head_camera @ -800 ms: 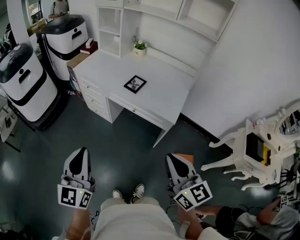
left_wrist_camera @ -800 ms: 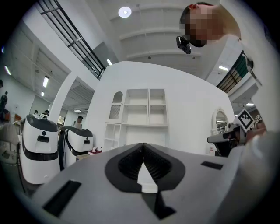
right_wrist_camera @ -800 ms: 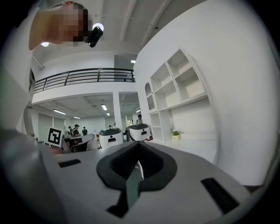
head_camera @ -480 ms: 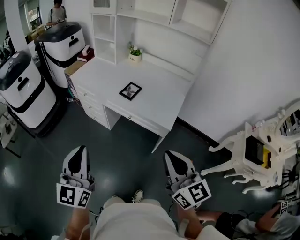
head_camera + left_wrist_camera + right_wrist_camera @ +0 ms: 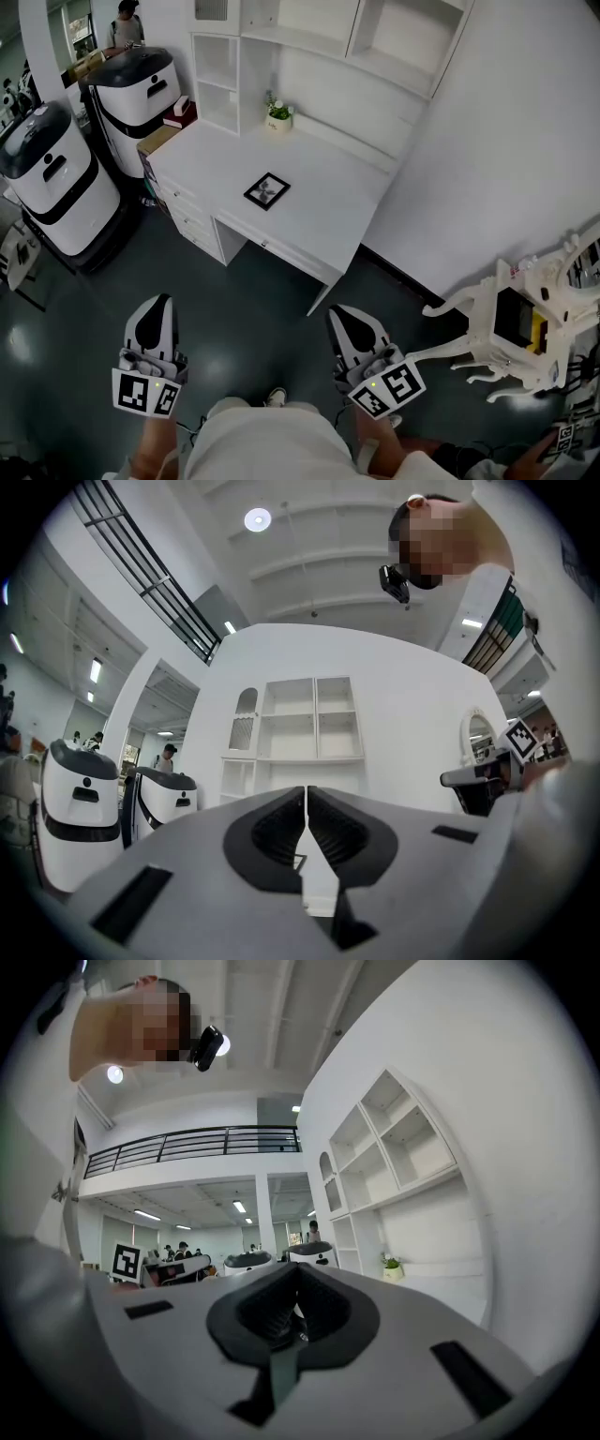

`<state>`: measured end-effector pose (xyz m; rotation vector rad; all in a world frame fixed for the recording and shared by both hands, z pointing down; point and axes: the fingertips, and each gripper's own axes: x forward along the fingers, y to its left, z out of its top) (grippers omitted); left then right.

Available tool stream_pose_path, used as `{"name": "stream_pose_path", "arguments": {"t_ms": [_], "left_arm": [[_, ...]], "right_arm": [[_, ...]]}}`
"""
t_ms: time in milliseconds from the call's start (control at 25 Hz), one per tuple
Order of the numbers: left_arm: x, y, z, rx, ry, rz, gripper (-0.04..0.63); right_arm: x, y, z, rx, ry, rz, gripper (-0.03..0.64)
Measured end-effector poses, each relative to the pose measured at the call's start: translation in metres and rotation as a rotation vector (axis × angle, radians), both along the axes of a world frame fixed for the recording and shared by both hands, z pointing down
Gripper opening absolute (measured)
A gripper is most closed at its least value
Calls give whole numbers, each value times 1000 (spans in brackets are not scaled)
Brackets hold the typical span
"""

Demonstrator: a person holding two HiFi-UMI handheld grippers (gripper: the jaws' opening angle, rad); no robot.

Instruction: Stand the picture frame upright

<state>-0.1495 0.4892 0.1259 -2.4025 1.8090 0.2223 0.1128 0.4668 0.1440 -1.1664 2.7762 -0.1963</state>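
The table [image 5: 328, 202] top lies open around the flat picture frame [image 5: 267, 190], reachable over the front edge. A potted plant [image 5: 277, 112] and a shelf unit [image 5: 217, 80] crowd the back edge. The wall [image 5: 506, 141] closes the right edge, and white machines [image 5: 56, 178] stand off the left.

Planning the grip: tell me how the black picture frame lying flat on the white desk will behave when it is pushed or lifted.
The picture frame looks small and thin, so probably stiff and light. Lying flat on the smooth white desk, it would likely slide when pushed, not tip. Its front may be glazed, so perhaps fragile; no stand shows.
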Motion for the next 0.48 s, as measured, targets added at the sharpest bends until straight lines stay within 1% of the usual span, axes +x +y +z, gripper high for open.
{"name": "stream_pose_path", "arguments": {"t_ms": [80, 120, 160, 200, 240, 280, 320, 360, 440, 480], "left_arm": [[-2, 0, -2, 14, -6, -13, 20], [-4, -1, -1, 12, -9, -23, 21], [-5, -3, 1, 3, -13, -35, 25], [-7, -5, 5, -12, -14, -47, 67], [-10, -9, 9, -31, -15, -60, 160], [-13, -12, 13, -50, -17, -77, 282], [-16, -14, 18, -67, -20, -95, 410], [-19, -16, 21, -81, -23, -110, 475], [-24, -18, 27, -108, -18, -124, 520], [-25, -19, 29, -123, -12, -124, 526]], "right_arm": [[5, -6, 2, -3, -6, 5, 9], [9, -10, 4, -5, 1, 15, 35], [14, -14, 6, -9, 8, 27, 81], [19, -18, 9, -13, 16, 40, 146], [24, -22, 11, -16, 22, 55, 198], [31, -25, 13, -18, 26, 71, 244], [37, -29, 16, -22, 28, 88, 303], [44, -32, 18, -27, 32, 105, 363], [56, -38, 25, -43, 53, 135, 411], [60, -42, 28, -53, 67, 143, 416]]}}
